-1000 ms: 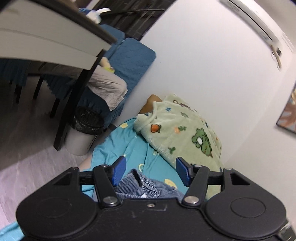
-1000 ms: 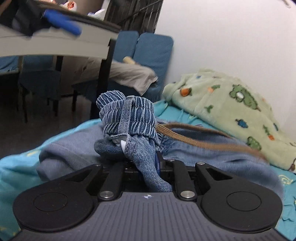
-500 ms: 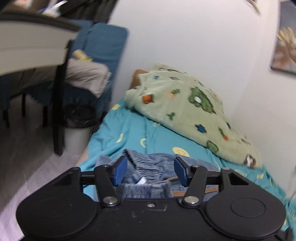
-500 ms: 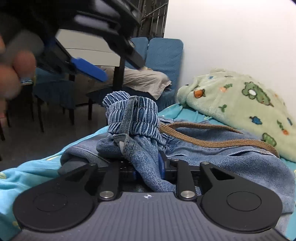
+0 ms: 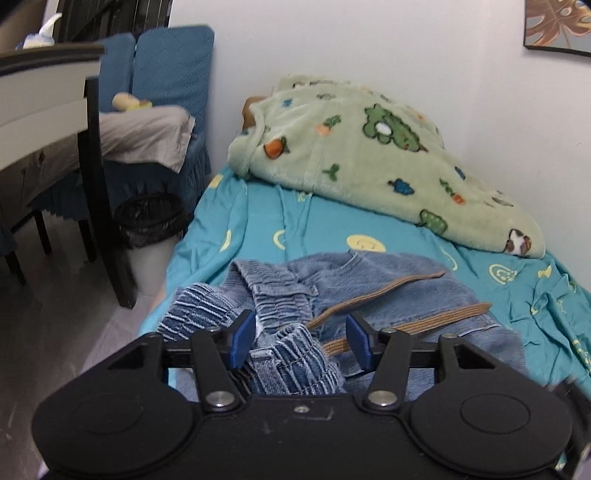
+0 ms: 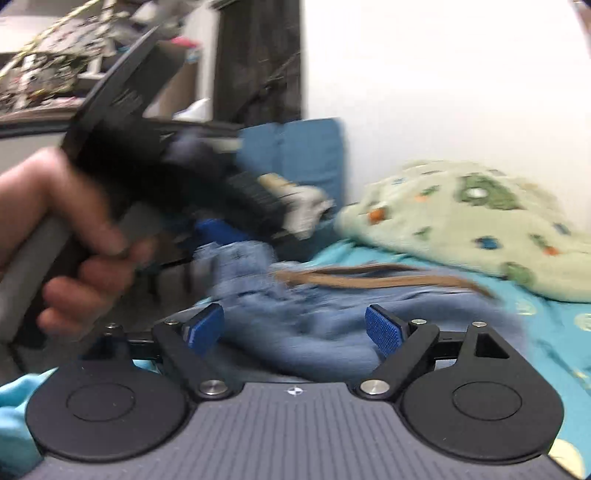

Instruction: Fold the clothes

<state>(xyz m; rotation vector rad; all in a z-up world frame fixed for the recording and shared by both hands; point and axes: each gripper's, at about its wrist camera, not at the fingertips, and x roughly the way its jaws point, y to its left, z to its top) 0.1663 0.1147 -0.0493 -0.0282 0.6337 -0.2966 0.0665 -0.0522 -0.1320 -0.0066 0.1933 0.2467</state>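
Denim garment [image 5: 388, 306] bunched near the bed's [image 5: 317, 225] left edge, on the turquoise sheet, its tan-trimmed hem running off to the right. Left gripper [image 5: 301, 341] over the ribbed waistband: fingers about half apart, waistband folds bunched up between them, the left pad close against the cloth, the right pad clear of it, so no grip that I can call. Right gripper [image 6: 295, 326] low at the near side of the denim, its fingers spreading wide, cloth lying between them but neither blue pad pressing it: released. Open sheet beyond the garment up to the green fleece blanket [image 5: 369, 155], which is piled against the wall. Past the left edge the floor drops away to a black-lined bin [image 5: 147, 218] and a dark leg of the surface [image 5: 99, 177]. Only the right view, smeared with blur, catches the person's hand [image 6: 70, 236] wrapped round the left gripper's handle; only the left view shows the framed picture [image 5: 557, 26] on the wall.
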